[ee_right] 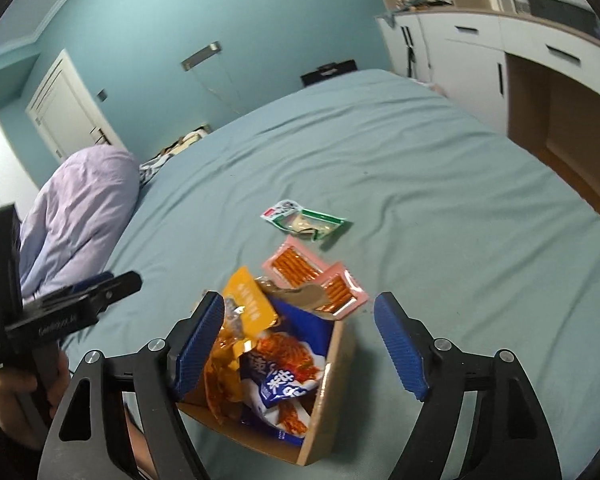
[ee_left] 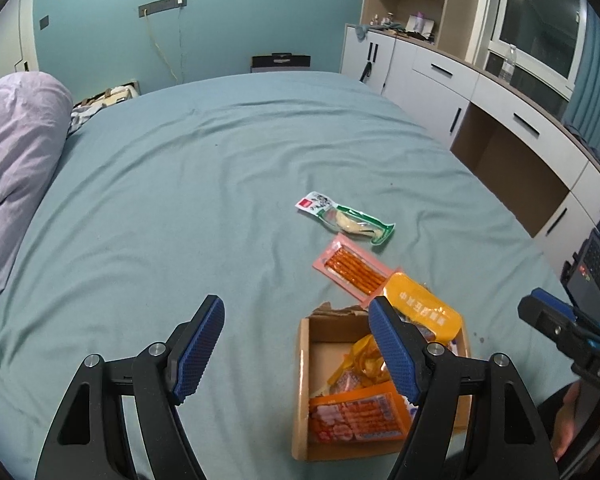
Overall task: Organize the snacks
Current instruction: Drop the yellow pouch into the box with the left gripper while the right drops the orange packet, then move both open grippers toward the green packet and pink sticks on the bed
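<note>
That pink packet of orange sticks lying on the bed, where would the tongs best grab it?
Probably by the far flat end of the pink packet, coming from above. It lies flat on the bed sheet with its near corner against the cardboard box, so the far edge is the freest. Both tongs stand open and empty.

A home bedroom: bed (ee_left: pixel 220 168) with teal sheet, lilac pillow (ee_left: pixel 16 152), white built-in cabinets (ee_left: pixel 452 80).

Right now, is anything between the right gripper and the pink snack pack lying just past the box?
Partly: the cardboard box's torn far flap and the upright yellow packet rise before the pink pack. The right gripper is open and empty.
</note>
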Motion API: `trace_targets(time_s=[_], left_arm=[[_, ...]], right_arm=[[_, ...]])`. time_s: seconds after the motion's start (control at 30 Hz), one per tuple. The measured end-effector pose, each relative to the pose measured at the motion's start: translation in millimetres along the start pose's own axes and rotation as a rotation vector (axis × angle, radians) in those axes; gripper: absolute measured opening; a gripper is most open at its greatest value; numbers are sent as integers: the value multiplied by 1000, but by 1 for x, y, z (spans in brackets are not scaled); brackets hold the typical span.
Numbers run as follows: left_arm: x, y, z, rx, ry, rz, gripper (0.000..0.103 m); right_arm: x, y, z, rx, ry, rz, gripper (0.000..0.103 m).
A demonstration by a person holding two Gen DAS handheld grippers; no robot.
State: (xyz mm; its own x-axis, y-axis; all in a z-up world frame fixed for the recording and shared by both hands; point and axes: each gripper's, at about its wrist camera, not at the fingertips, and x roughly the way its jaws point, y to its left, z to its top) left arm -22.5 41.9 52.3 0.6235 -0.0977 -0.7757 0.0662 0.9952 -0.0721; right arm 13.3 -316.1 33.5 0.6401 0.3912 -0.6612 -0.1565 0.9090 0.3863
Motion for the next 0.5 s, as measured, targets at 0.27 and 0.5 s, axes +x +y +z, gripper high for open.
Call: trace_targets(time_s=[0.27,0.5], left_arm=[[0,-5,0,17,14,-11,75],[2,-7,1,14,39,-32,75]], right_arm=[[7,56,-23,-17,16,-22,77],[23,64,-17,-80,12,-74,77]])
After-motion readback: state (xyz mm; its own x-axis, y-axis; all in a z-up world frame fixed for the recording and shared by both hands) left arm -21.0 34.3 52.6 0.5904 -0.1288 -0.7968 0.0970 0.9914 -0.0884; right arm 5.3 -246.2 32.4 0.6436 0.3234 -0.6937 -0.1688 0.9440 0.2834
